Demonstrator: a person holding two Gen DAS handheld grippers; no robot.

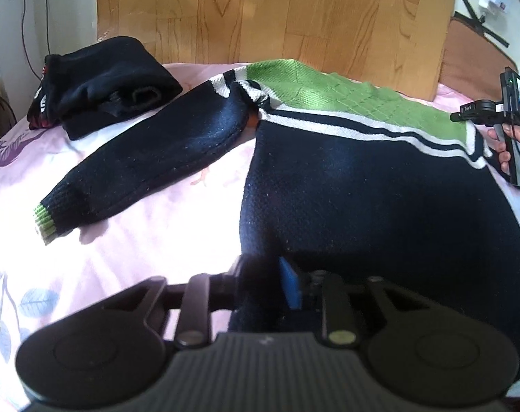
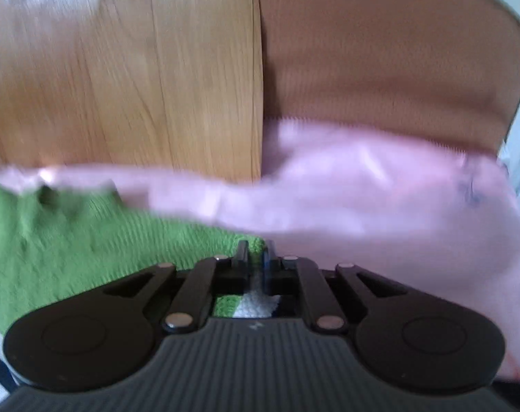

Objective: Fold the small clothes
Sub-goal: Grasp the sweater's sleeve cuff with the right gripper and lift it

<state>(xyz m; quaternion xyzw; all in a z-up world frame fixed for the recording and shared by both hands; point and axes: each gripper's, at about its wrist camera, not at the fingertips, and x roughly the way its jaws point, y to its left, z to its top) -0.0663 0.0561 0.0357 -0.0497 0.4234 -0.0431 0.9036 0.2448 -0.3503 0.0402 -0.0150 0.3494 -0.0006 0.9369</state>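
Observation:
A small navy knit sweater (image 1: 356, 185) with a green yoke (image 1: 328, 92) and white stripes lies flat on a pink bedsheet (image 1: 150, 240). One sleeve (image 1: 150, 161) stretches out to the left and ends in a green cuff (image 1: 45, 221). My left gripper (image 1: 267, 285) is shut on the sweater's dark lower edge, with fabric between the black finger and the blue pad. In the right wrist view my right gripper (image 2: 255, 254) is shut on the green corner of the sweater (image 2: 88, 240) at its shoulder. White and green knit shows under the jaws.
A folded black garment (image 1: 102, 86) sits at the back left of the bed. A wooden headboard (image 1: 260, 13) stands behind the bed, with a brown padded surface (image 2: 380, 51) to its right. A person's hand (image 1: 504, 147) shows at the right edge. Cables hang at the far left.

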